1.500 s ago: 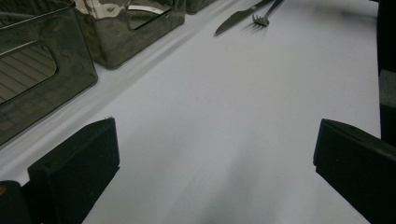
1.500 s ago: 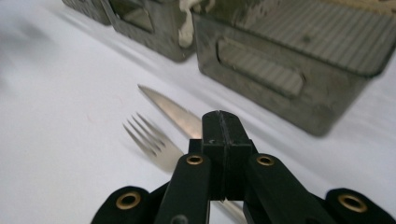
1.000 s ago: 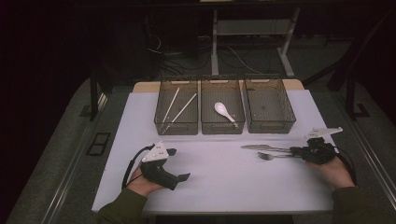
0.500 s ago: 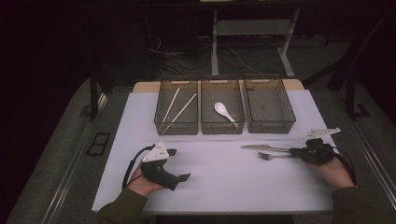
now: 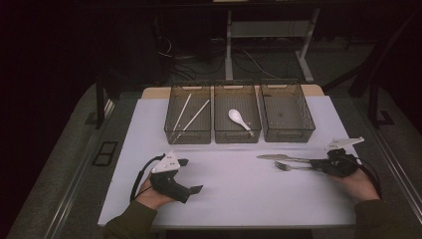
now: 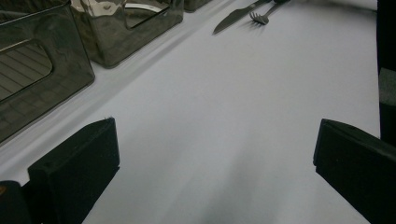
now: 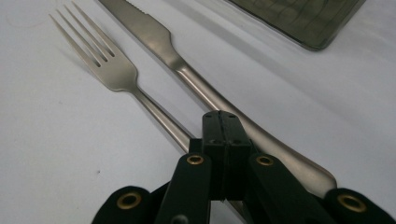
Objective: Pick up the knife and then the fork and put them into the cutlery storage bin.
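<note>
- Chopsticks [image 5: 188, 115] and spoon [image 5: 239, 119] already lie in bins at the tabletop's far edge; the third bin [image 5: 287, 112] looks empty.
- Fork [image 7: 112, 70] and knife [image 7: 154, 39] remain near the right edge.
- Right gripper [image 7: 223, 140]: jaws pressed together over the fork's handle, whether it grips it I cannot tell.
- Left gripper [image 6: 212, 158]: jaws spread, empty.

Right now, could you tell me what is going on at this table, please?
A person holds tongs in each hand over a white table. The right tongs are shut between the handles of a steel fork and steel knife; whether they grip either is unclear. The left tongs rest open and empty. Three dark mesh bins behind hold pale chopsticks and a white ceramic spoon; the rightmost is empty.
</note>
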Demonstrator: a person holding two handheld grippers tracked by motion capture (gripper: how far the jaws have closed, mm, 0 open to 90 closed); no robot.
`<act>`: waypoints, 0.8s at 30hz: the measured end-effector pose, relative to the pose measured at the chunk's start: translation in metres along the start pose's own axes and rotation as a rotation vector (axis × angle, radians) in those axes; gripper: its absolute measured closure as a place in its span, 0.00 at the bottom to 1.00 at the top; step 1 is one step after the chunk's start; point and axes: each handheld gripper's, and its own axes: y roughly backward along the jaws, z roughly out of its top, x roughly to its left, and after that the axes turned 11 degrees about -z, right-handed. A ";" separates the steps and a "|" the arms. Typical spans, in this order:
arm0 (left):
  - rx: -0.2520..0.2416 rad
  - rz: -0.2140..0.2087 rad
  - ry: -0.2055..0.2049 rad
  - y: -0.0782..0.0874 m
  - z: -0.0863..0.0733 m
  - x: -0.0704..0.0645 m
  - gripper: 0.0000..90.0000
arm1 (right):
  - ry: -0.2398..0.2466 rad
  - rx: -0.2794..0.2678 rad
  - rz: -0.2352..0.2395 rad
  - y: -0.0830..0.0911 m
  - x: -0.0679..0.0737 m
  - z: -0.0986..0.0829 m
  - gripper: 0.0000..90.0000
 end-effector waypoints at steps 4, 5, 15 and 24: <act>0.000 0.000 0.000 0.000 0.000 0.000 0.00 | 0.003 0.008 0.002 0.001 0.001 0.000 1.00; -0.001 0.000 0.000 0.000 0.000 0.000 0.00 | 0.004 0.008 0.001 0.001 0.001 0.000 1.00; 0.004 -0.001 0.000 0.000 0.000 0.000 0.00 | 0.028 0.016 0.022 0.011 0.009 -0.007 1.00; 0.004 -0.001 -0.004 -0.001 0.000 -0.001 0.00 | 0.034 0.017 0.017 0.015 0.010 -0.012 1.00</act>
